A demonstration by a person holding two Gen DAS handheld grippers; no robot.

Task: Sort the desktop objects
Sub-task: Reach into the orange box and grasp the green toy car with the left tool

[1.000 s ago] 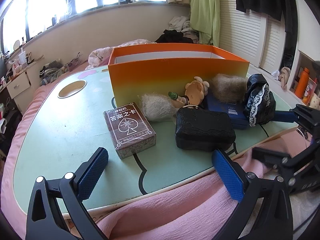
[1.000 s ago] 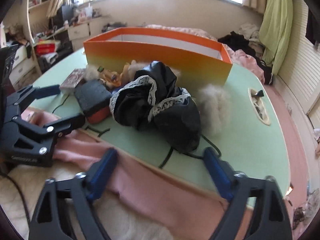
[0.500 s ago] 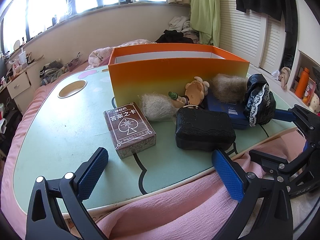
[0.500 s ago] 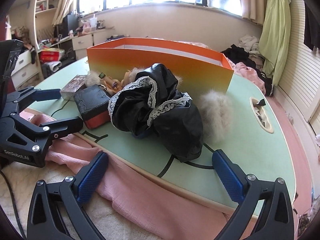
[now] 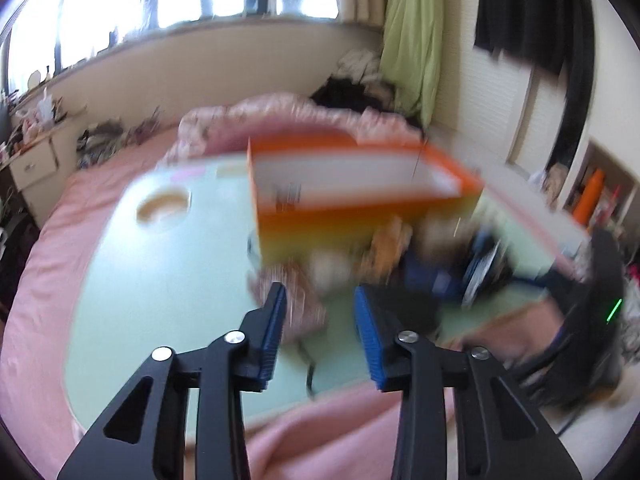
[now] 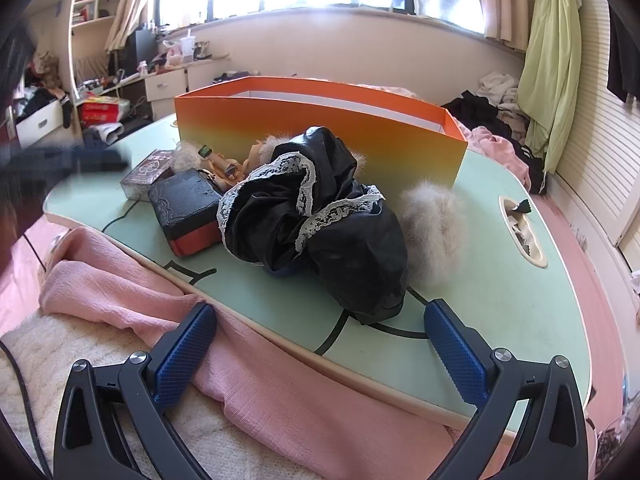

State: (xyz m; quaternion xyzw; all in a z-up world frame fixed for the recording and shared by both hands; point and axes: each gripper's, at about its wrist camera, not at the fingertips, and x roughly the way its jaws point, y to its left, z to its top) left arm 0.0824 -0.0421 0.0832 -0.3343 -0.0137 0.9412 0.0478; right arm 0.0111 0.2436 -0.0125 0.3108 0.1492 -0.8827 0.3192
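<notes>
An orange box (image 6: 320,136) stands open on the pale green table (image 6: 520,320); it also shows blurred in the left wrist view (image 5: 360,200). In front of it lie a black lace-trimmed cloth (image 6: 316,216), a black case (image 6: 186,208), a brown card box (image 6: 148,172), a small doll (image 6: 228,164) and a grey fur pompom (image 6: 436,228). My right gripper (image 6: 320,348) is open and empty at the table's near edge, just short of the cloth. My left gripper (image 5: 320,328) has its jaws narrowed with a gap, empty, held above the blurred card box (image 5: 296,300).
A pink blanket (image 6: 240,360) lies below the table's near edge. The table has a round cup recess (image 5: 164,204) at its left end and a slot (image 6: 520,232) at its right end. Clothes, shelves and a drawer unit stand behind.
My left gripper has narrowed its jaws, risen and moved fast, blurring its view. My right gripper has stayed open and shifted slightly nearer the cloth.
</notes>
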